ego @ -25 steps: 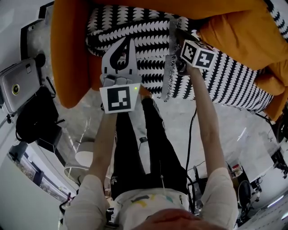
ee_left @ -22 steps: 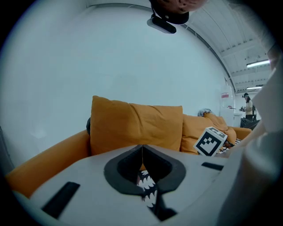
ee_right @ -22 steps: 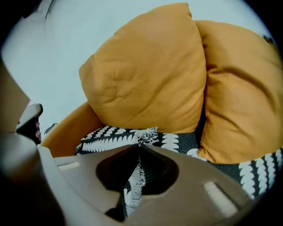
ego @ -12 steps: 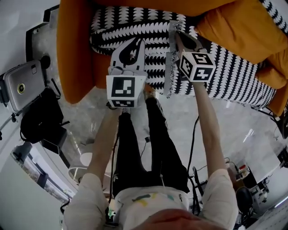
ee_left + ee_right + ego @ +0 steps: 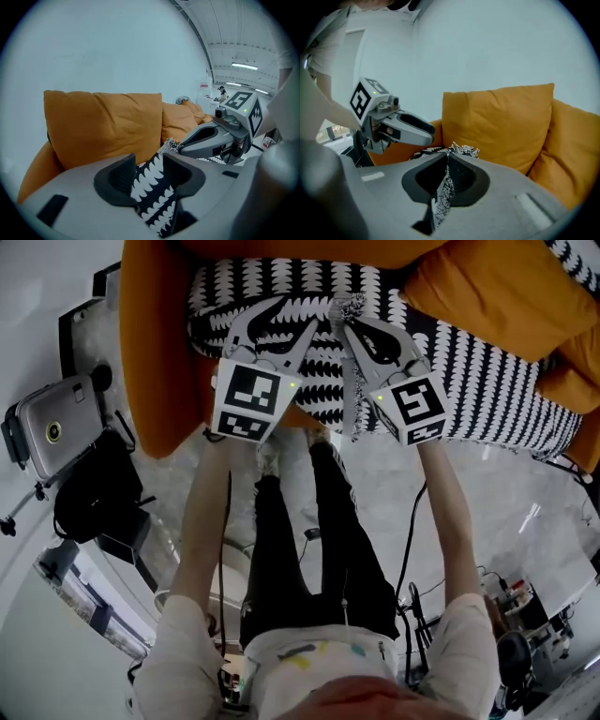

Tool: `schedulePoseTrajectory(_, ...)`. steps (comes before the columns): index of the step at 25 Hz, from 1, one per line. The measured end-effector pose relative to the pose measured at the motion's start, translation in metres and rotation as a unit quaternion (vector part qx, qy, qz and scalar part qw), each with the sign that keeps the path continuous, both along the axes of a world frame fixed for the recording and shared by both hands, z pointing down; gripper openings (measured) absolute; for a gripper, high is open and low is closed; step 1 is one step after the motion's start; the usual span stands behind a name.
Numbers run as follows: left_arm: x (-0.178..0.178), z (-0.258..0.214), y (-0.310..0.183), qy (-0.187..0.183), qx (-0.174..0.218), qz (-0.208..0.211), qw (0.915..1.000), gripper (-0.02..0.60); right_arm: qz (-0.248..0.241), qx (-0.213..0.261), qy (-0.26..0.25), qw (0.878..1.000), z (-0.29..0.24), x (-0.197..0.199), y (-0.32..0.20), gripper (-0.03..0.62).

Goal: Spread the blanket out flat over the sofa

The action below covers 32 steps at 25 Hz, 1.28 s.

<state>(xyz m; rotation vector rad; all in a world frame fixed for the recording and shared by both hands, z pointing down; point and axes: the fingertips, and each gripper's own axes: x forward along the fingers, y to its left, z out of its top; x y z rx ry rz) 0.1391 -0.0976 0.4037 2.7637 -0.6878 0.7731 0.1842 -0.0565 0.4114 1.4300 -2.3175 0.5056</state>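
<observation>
1. The left gripper [image 5: 149, 174] is over the front of the sofa [image 5: 150, 352] seat. Its jaws have just been opening wide, and a fold of the black-and-white blanket [image 5: 151, 192] lies loose between them.
2. The right gripper [image 5: 446, 165], also at the sofa's seat front, has its jaws pinched on the blanket's fringed edge.
3. The rest of the blanket covers the sofa seat.

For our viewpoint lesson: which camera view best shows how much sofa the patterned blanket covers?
The head view: it looks down on the blanket lying across the orange sofa. The left gripper view shows only a fold between fingers that have just been opening; the right gripper view, only the fringed edge pinched in shut fingers.
</observation>
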Motion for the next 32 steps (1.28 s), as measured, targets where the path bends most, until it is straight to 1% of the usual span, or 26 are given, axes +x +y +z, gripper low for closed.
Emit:
schedulePoseTrajectory(2,-0.008,-0.005,-0.003,0.01,-0.003,0.001,0.9999,0.169,-0.028,0.012,0.013,0.999,-0.01,-0.015,0.005,0.017)
schedulePoseTrajectory(5,-0.019,-0.016,-0.008,0.033,-0.01,-0.011,0.9994,0.169,-0.061,0.026,0.029,0.997,-0.023,-0.032,0.011,0.017)
schedulePoseTrajectory(7,-0.025,-0.024,-0.011,0.047,-0.008,-0.031,0.9984,0.169,-0.074,0.033,0.03,0.996,-0.032,-0.04,0.014,0.017)
schedulePoseTrajectory(9,-0.037,-0.033,-0.015,0.062,0.005,-0.064,0.996,0.169,-0.081,0.042,0.028,0.995,-0.041,-0.048,0.016,0.017)
schedulePoseTrajectory(13,-0.084,-0.053,-0.012,0.098,0.027,-0.134,0.9858,0.169,-0.106,0.067,0.05,0.991,-0.057,-0.078,0.03,0.017)
schedulePoseTrajectory(15,-0.117,-0.065,-0.004,0.112,0.046,-0.166,0.9788,0.168,-0.115,0.074,0.071,0.988,-0.066,-0.102,0.045,0.017)
schedulePoseTrajectory(17,-0.152,-0.08,0.003,0.117,0.072,-0.195,0.9712,0.167,-0.126,0.085,0.096,0.984,-0.077,-0.129,0.059,0.017)
schedulePoseTrajectory(19,-0.187,-0.093,0.015,0.118,0.09,-0.201,0.9684,0.167,-0.137,0.09,0.119,0.979,-0.085,-0.159,0.074,0.017)
schedulePoseTrajectory(21,-0.223,-0.099,0.029,0.11,0.102,-0.195,0.9692,0.167,-0.145,0.088,0.126,0.977,-0.086,-0.194,0.086,0.017)
schedulePoseTrajectory(24,-0.279,-0.094,0.049,0.074,0.113,-0.203,0.9697,0.167,-0.168,0.082,0.115,0.976,-0.081,-0.248,0.102,0.017)
schedulePoseTrajectory(27,-0.333,-0.092,0.066,0.056,0.1,-0.23,0.9663,0.167,-0.203,0.061,0.101,0.972,-0.074,-0.299,0.115,0.015)
schedulePoseTrajectory(29,-0.364,-0.096,0.071,0.055,0.087,-0.251,0.9624,0.167,-0.233,0.046,0.111,0.965,-0.073,-0.327,0.12,0.015)
schedulePoseTrajectory(32,-0.393,-0.096,0.076,0.056,0.078,-0.274,0.9569,0.167,-0.271,0.025,0.128,0.954,-0.063,-0.356,0.124,0.015)
